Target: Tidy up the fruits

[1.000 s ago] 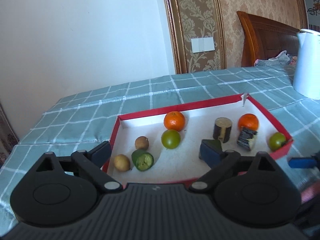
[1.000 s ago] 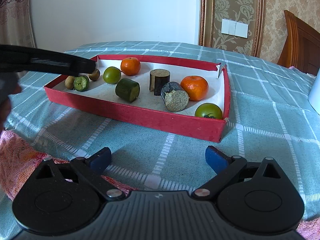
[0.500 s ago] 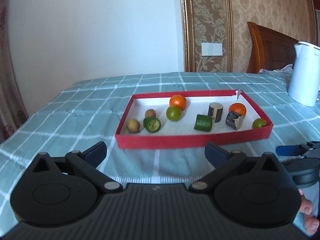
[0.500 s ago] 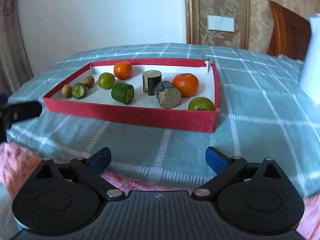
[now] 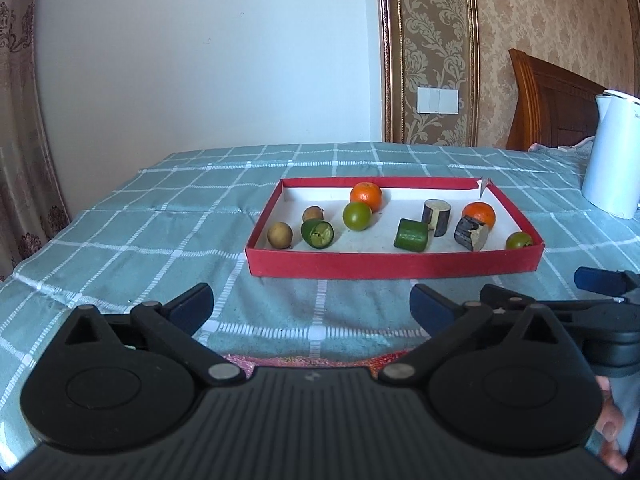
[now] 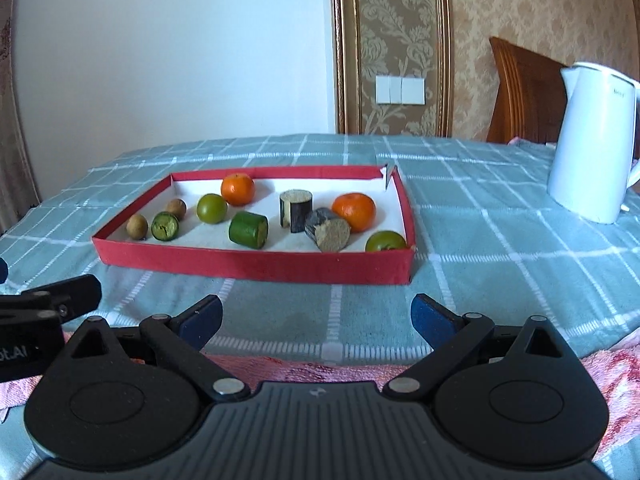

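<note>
A red tray point(image 5: 392, 266) point(image 6: 256, 266) sits on the checked green cloth. It holds two oranges point(image 5: 366, 195) point(image 6: 354, 211), two green round fruits point(image 5: 357, 216) point(image 6: 385, 241), two brown longans point(image 5: 280, 235) point(image 6: 137, 227), green cucumber pieces point(image 5: 411, 235) point(image 6: 248, 229) and dark eggplant pieces point(image 5: 436, 216) point(image 6: 328, 229). My left gripper point(image 5: 312, 304) is open and empty, in front of the tray. My right gripper point(image 6: 316, 316) is open and empty, also in front of the tray. It shows at the right in the left wrist view point(image 5: 600, 280).
A white kettle point(image 6: 592, 140) point(image 5: 612, 156) stands on the cloth right of the tray. A pink towel point(image 6: 616, 376) lies at the near edge below the grippers. A wall and a wooden headboard point(image 5: 548, 104) are behind the table.
Both grippers have pulled back from the tray toward the near edge and levelled out. The tray now looks farther away. Both stay open and empty.
</note>
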Demonstrator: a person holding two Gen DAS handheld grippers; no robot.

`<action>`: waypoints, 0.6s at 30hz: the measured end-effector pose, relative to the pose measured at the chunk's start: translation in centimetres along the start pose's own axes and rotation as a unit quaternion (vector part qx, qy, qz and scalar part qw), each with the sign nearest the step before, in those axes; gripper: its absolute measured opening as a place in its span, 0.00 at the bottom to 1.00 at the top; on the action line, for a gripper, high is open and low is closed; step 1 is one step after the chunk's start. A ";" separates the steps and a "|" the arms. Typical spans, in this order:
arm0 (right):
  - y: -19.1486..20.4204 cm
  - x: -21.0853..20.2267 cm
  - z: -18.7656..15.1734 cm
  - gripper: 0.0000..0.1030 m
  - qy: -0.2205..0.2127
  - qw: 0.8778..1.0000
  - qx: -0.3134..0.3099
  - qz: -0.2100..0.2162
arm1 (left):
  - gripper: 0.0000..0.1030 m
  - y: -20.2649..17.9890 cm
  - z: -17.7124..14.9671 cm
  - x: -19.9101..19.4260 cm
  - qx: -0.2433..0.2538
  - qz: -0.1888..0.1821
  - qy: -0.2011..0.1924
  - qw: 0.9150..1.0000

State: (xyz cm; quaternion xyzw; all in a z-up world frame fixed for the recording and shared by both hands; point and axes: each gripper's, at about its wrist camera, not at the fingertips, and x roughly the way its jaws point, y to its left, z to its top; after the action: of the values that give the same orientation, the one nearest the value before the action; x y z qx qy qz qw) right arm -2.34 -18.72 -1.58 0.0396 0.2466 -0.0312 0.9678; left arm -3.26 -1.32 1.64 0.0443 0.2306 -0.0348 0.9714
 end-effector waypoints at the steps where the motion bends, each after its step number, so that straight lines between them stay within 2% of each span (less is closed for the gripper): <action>1: 0.1 -0.1 0.0 0.98 -0.002 1.000 -0.001 -0.002 | 1.00 0.0 0.0 0.0 -0.001 0.000 -0.001 1.000; 18: -0.1 0.3 0.0 0.98 0.002 1.000 0.000 -0.008 | 1.00 -0.3 -0.1 0.1 0.001 -0.006 0.011 1.000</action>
State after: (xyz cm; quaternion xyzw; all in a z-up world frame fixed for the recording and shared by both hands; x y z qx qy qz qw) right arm -2.09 -18.81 -1.74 0.0382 0.2490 -0.0386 0.9670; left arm -3.20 -1.61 1.49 0.0442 0.2414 -0.0408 0.9685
